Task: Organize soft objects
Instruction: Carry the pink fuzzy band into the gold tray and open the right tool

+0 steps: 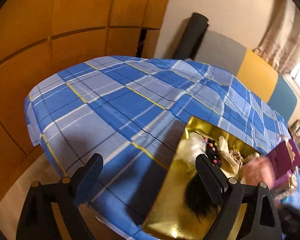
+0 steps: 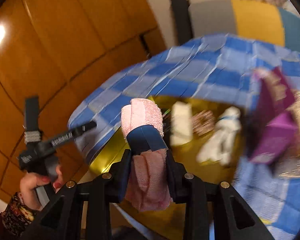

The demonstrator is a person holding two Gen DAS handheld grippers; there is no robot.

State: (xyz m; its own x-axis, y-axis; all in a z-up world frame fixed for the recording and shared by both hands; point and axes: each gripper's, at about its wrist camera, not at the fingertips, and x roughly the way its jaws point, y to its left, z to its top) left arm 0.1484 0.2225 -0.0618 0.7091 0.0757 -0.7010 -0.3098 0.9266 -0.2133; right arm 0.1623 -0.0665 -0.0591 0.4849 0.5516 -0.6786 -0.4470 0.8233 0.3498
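Bedsheet (image 1: 114, 100): plaid of deep blue and pale lavender-blue blocks, crossed by thin white, black and yellow lines.
Tray (image 1: 170, 210): shiny metallic gold.
Rolled towel (image 2: 144, 116): pale pink, wrapped by a dark navy band (image 2: 146, 138).
Box (image 2: 274, 136): purple and magenta, with glittery gold trim.
Soft toy (image 2: 224, 136): white with a blue stripe at the neck.
Fuzzy item (image 1: 200, 198): black.
Cloth piece (image 2: 181, 126): cream.
Wardrobe (image 1: 50, 20): orange-brown wood.
Headboard (image 1: 256, 74): panels of grey, mustard yellow and teal.
Curtain (image 1: 286, 36): beige with a faint pattern.
Grippers: black; left one (image 1: 148, 180), right one (image 2: 148, 168).
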